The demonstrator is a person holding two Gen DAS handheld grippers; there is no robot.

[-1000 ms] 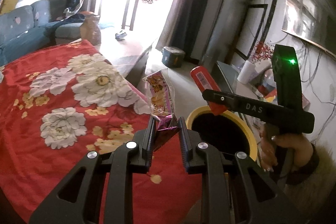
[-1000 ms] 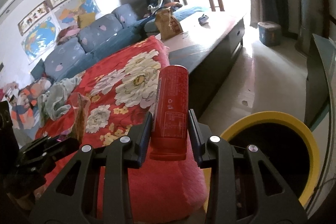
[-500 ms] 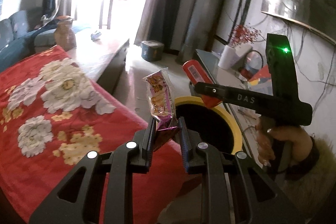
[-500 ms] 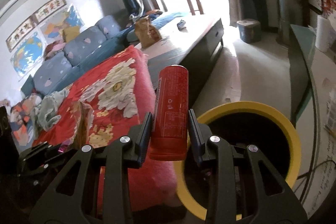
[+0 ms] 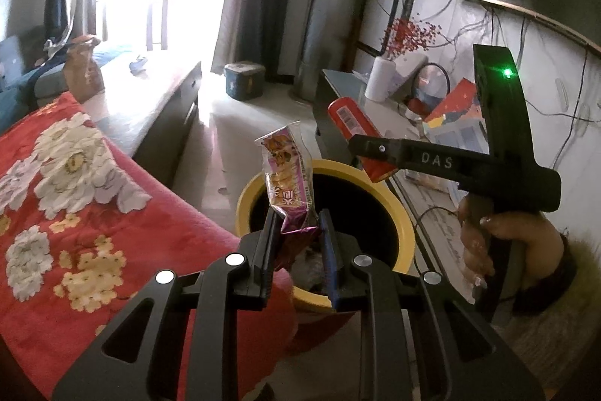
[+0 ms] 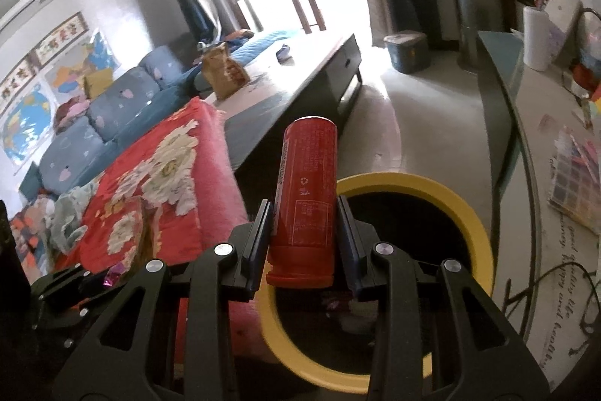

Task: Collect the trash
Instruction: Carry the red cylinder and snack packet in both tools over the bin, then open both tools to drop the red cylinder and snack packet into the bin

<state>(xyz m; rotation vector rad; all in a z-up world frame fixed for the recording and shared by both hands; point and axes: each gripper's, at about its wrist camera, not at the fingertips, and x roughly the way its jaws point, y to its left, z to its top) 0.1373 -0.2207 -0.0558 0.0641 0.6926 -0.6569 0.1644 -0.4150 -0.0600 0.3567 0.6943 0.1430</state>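
My left gripper (image 5: 296, 232) is shut on a purple and yellow snack wrapper (image 5: 287, 181), which stands up over the near rim of a yellow-rimmed bin (image 5: 398, 213). The right gripper (image 6: 305, 226) is shut on a red can (image 6: 306, 198) held upright above the same bin (image 6: 477, 224), at its left rim. In the left wrist view the right gripper (image 5: 360, 153) shows side-on with the red can (image 5: 351, 123) over the bin's far rim, a hand gripping its handle. Dark trash lies inside the bin.
A red flowered blanket (image 5: 75, 198) covers the surface left of the bin. Behind it lie a long dark low table (image 6: 300, 77) and a blue sofa (image 6: 97, 123). A glass-topped table (image 6: 541, 145) with clutter runs along the right. A small blue box (image 6: 407, 51) sits on the floor.
Both grippers have swung right from above the blanket to above the bin, still holding the wrapper and the can. The bin now sits under both.
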